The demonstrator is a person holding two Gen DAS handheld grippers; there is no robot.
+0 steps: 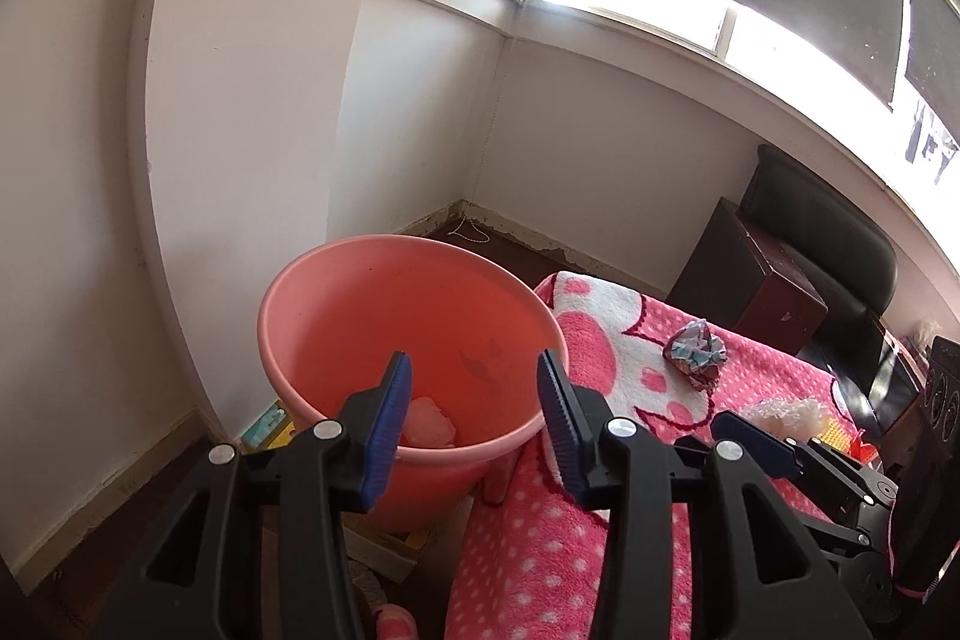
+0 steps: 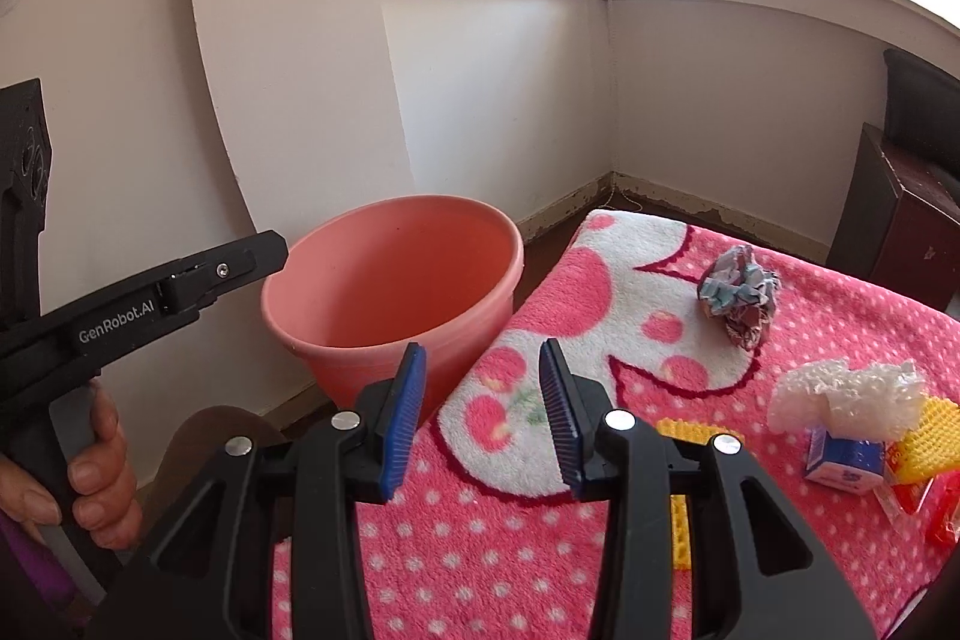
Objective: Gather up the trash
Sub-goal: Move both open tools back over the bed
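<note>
the bucket (image 1: 384,316) is showing smooth, matt pink plastic; the blanket (image 2: 600,280) is looking fleecy; the paper ball (image 2: 741,295) is crinkling; the bubble wrap (image 2: 846,394) is gleaming.

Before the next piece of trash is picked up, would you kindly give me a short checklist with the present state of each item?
1. Left gripper empty, jaws apart over the pink bucket: ok.
2. Right gripper empty, jaws apart: ok.
3. White wad lies inside the bucket: ok.
4. Crumpled paper ball lies free on the pink blanket: ok.
5. Bubble wrap reachable, resting on the small blue-and-white carton: ok.
6. Blanket cleared of trash: not ok.
</note>
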